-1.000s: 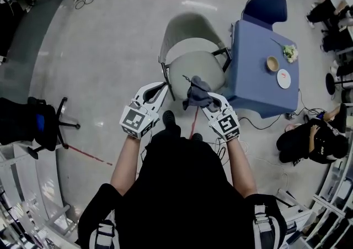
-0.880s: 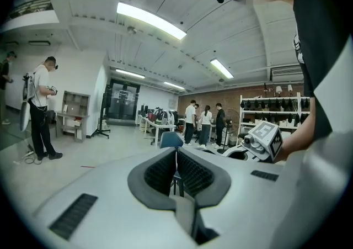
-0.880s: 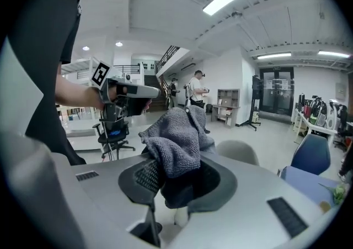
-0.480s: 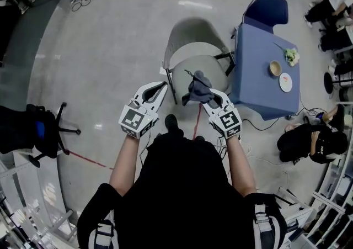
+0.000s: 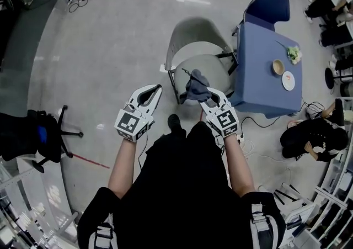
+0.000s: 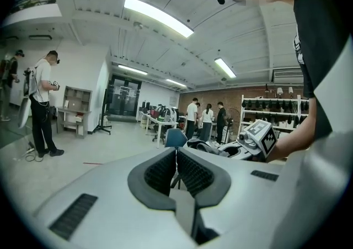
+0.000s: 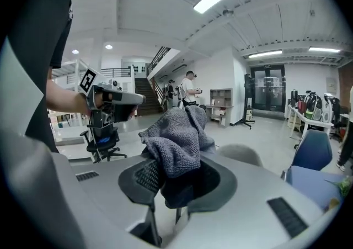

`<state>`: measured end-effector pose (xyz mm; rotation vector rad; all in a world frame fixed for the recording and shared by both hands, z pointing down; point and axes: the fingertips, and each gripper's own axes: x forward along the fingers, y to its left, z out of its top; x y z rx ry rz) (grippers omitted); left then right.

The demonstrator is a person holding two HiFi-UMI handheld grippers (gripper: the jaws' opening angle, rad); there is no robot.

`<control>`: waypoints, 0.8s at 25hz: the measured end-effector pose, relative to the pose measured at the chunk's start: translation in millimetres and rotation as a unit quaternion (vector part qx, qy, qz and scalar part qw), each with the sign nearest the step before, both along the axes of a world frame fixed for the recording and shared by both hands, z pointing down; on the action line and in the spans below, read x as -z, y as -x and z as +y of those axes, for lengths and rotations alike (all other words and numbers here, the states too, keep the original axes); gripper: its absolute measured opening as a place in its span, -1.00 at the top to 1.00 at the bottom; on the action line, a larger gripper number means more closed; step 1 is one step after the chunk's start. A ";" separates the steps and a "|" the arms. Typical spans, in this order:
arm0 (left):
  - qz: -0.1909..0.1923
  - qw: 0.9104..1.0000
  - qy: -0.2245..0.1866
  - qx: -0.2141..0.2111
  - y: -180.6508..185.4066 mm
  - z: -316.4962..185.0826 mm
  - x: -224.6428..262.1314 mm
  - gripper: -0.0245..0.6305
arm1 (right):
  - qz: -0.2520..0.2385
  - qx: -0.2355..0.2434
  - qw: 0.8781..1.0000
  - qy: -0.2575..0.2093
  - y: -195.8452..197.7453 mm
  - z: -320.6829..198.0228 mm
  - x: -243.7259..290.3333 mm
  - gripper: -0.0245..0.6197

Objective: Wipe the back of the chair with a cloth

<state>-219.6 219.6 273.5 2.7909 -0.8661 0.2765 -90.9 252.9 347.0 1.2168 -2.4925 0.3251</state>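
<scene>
My right tongs are clamped on the gray cloth. My left tongs are pressed together, empty. The chair stands at twelve o'clock, untouched. Dragged hard across its back, the bunched cloth could slip free.

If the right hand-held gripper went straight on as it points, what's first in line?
Probably the grey chair: the right hand-held gripper, shut on the cloth, points over the seat toward the backrest. Height is unclear; it might pass above.
</scene>
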 end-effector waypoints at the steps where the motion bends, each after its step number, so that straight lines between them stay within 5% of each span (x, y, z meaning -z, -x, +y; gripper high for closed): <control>1: 0.000 1.000 0.002 0.000 -1.3 -2.5 -1.0 0.84 | 0.000 0.001 1.000 0.002 -0.6 -2.7 -2.9 0.54; 20: -0.016 0.999 0.011 0.031 -40.8 -82.6 -4.4 0.85 | -0.026 0.037 0.999 0.024 -31.1 -94.6 -19.9 0.54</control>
